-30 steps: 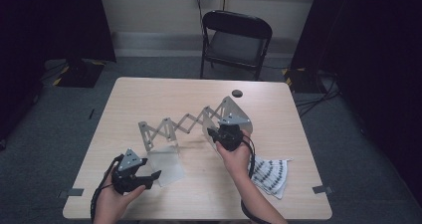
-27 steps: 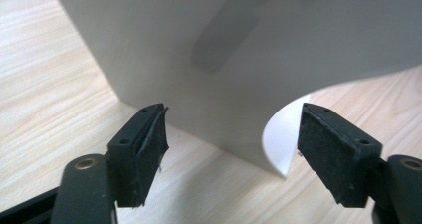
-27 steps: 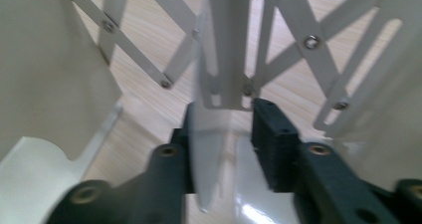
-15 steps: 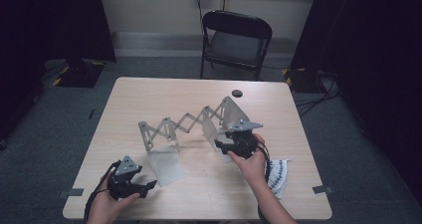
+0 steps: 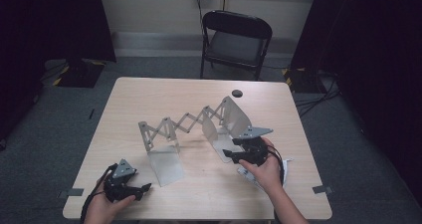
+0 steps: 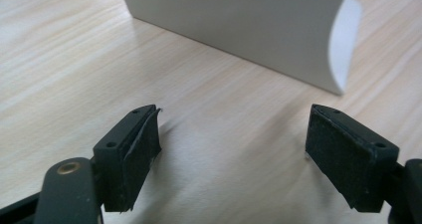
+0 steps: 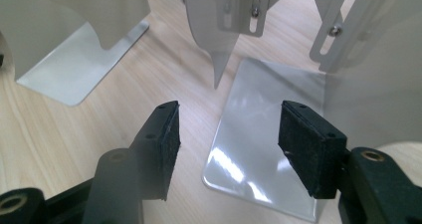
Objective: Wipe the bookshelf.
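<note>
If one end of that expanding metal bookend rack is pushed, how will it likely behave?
The rack probably slides easily: its glossy base plates lie flat on smooth table. Its scissor links would likely fold or stretch rather than move it rigidly. Thin sheet metal suggests lightness.

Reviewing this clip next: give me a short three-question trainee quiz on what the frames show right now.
1. True or false: the right gripper is clamped on the expandable metal bookend rack.
2. What small dark thing lies on the table between the rack and the folding chair? A) a round black cap B) a pen C) a key
3. What is between the left gripper fingers?

Key
1. False: its fingers stand apart over the rack's shiny base plate, having just been opening.
2. A, the small black round object.
3. Nothing but bare tabletop; they have just been opening.
</note>
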Tool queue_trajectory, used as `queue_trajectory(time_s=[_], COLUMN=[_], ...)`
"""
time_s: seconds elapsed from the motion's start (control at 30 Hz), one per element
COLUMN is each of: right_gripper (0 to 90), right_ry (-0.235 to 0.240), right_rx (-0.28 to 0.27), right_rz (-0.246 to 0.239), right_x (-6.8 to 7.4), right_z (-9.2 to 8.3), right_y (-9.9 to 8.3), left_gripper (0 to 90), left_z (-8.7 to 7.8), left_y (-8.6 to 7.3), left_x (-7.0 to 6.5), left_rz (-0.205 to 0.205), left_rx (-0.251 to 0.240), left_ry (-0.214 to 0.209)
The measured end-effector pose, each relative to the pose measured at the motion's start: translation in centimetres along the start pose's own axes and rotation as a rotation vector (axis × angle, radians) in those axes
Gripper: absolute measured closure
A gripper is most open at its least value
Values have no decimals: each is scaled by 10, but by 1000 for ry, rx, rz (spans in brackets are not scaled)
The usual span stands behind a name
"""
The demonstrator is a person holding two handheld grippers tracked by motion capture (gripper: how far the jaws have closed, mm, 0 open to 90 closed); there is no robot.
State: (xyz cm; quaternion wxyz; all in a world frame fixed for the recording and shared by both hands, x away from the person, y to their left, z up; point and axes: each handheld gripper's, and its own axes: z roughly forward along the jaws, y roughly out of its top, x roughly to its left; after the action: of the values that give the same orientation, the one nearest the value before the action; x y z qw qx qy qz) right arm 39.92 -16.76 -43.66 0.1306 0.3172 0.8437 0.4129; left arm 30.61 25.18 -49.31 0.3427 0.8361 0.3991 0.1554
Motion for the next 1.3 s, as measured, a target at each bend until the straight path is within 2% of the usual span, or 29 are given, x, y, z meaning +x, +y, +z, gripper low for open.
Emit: queue_trajectory(time_s=[0.03,0.23,0.27,0.37,0.5,0.67,0.8,1.03,1.1,1.23,1.3], right_gripper=[413,411,410,404,397,373,369,374,377,422,428], right_ry=[-2,-9,-19,-34,-46,-58,-68,-83,-87,-99,-105], right_rx=[2,-19,-12,-17,-17,2,37,61,93,145,153], right_rz=[-3,-16,-27,-20,4,1,-6,8,17,-20,-8], right_x=[0,-4,-5,-9,-17,-21,-22,-27,-26,-23,-21], right_z=[-1,-17,-21,-31,-43,-53,-57,-60,-57,-49,-44], right_y=[-1,-12,-15,-22,-32,-45,-60,-80,-82,-85,-88], left_gripper=[197,132,91,19,0,0,1,2,2,2,2], left_z=[1,5,6,9,10,10,10,10,10,10,10], left_y=[-1,-2,-2,-2,-2,-2,-2,-2,-2,-2,-2], left_x=[0,4,5,8,10,10,9,9,9,9,9], left_rz=[8,-9,-15,-27,-33,-47,-47,-50,-51,-51,-51], left_rx=[-2,-27,-26,-26,-24,-24,-24,-25,-25,-25,-25], left_ry=[9,29,34,46,46,57,59,63,63,64,64])
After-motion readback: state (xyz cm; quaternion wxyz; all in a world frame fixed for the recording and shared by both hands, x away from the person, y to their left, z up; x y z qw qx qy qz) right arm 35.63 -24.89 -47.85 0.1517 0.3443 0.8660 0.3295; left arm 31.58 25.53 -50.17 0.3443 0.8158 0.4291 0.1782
